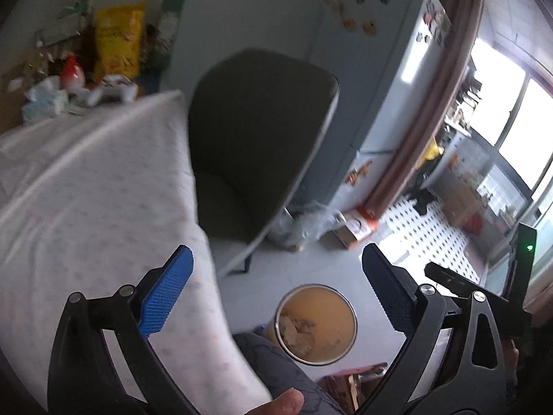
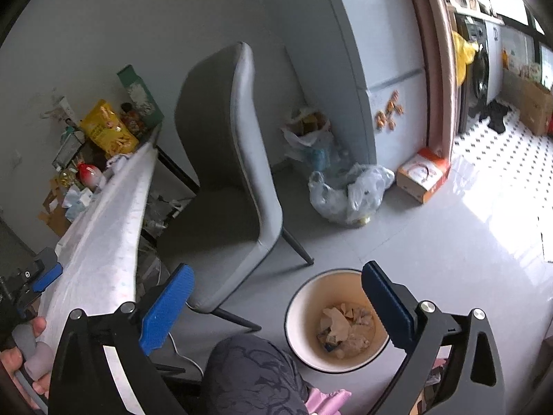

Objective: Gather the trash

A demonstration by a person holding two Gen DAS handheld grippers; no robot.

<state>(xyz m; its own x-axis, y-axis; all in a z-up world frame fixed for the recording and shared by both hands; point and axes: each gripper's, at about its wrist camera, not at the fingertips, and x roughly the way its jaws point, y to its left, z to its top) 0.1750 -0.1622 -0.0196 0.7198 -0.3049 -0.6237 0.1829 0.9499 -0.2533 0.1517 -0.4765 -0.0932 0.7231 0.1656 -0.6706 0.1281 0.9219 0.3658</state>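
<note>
Below, on the pale tiled floor, a round waste bin is seen standing upright, with crumpled paper trash lying at its bottom. From the left wrist view the same bin is seen from above, the trash heaped toward one side of it.

Right claw: held above the bin, blue pads spread wide, nothing gripped between them. Left claw: likewise spread wide and empty, held over the bench edge and the bin. The left claw is also caught at the left edge of the right wrist view, gripped by a hand, at the near end of the bench.

The bench is covered with a white patterned cloth. At its far end, against the wall, clutter is noted: a yellow snack bag, a green carton, a red-and-white bottle, and crumpled tissues; details are blurred.

A grey chair is set just beside the bench, its legs near the bin. A knee in dark patterned fabric is seen just beside the bin. Behind the chair, clear plastic bags are piled on the floor by a pale fridge, with an orange-and-white box beside them.
</note>
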